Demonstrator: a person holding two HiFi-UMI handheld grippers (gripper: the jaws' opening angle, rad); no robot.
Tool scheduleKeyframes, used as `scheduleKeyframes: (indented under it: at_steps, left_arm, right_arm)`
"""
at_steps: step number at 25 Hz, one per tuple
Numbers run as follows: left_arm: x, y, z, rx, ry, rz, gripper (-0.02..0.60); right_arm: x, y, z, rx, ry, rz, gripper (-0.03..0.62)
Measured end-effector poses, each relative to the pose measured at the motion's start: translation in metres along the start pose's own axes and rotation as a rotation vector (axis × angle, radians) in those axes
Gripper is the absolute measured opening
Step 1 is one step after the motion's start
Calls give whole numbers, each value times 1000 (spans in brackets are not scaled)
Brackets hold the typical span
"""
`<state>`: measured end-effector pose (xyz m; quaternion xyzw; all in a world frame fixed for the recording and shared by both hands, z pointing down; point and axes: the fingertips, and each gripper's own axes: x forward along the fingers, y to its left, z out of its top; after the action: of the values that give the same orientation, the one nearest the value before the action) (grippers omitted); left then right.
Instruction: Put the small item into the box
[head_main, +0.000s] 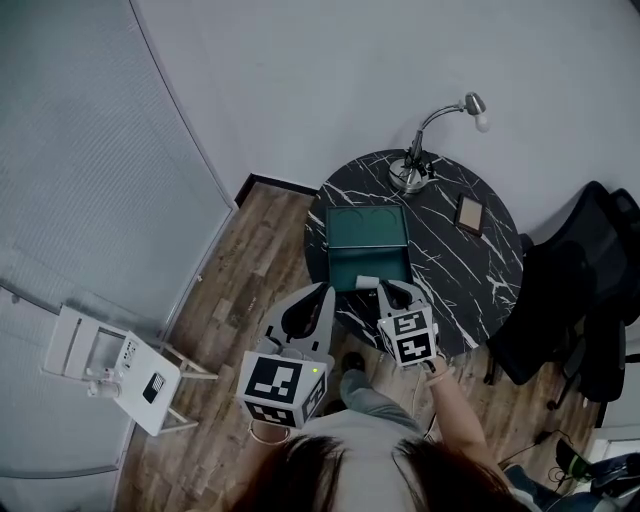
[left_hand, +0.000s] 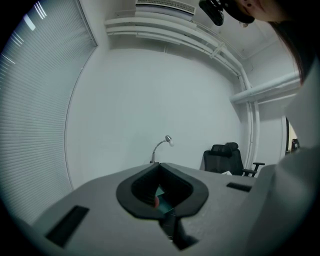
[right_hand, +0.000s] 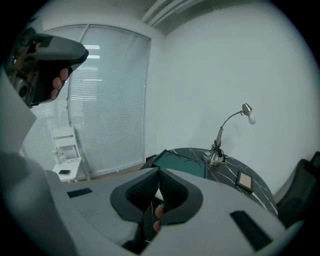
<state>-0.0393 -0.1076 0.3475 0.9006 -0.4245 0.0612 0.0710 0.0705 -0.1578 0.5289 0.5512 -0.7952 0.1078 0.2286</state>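
Observation:
An open green box (head_main: 345, 262) sits on the round black marble table (head_main: 470, 270), its lid standing up toward the far side. A small white item (head_main: 367, 281) lies at the box's front edge. My right gripper (head_main: 386, 287) hovers just right of that item at the table's near rim, jaws shut, and nothing is visibly pinched between them. The right gripper view looks past the closed tips (right_hand: 159, 171) at the box (right_hand: 186, 164). My left gripper (head_main: 322, 291) hangs left of the table's near edge, over the wooden floor. Its jaws (left_hand: 160, 165) are shut and empty.
A desk lamp (head_main: 420, 160) stands at the table's far side and a small brown flat object (head_main: 469, 213) lies at the right. A black office chair (head_main: 590, 290) is right of the table. A white folding chair (head_main: 120, 365) stands at the left by the blinds.

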Motion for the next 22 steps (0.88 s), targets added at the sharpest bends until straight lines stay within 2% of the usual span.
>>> scheduleKeyframes:
  at_steps: [9, 22]
  left_arm:
    - [-31, -8, -3, -4, -14, 7, 8]
    - [-72, -22, -10, -7, -32, -1, 8]
  right_arm:
    - [-40, 13, 18, 100, -85, -34, 26]
    - [-93, 33, 29, 129, -170, -75, 26]
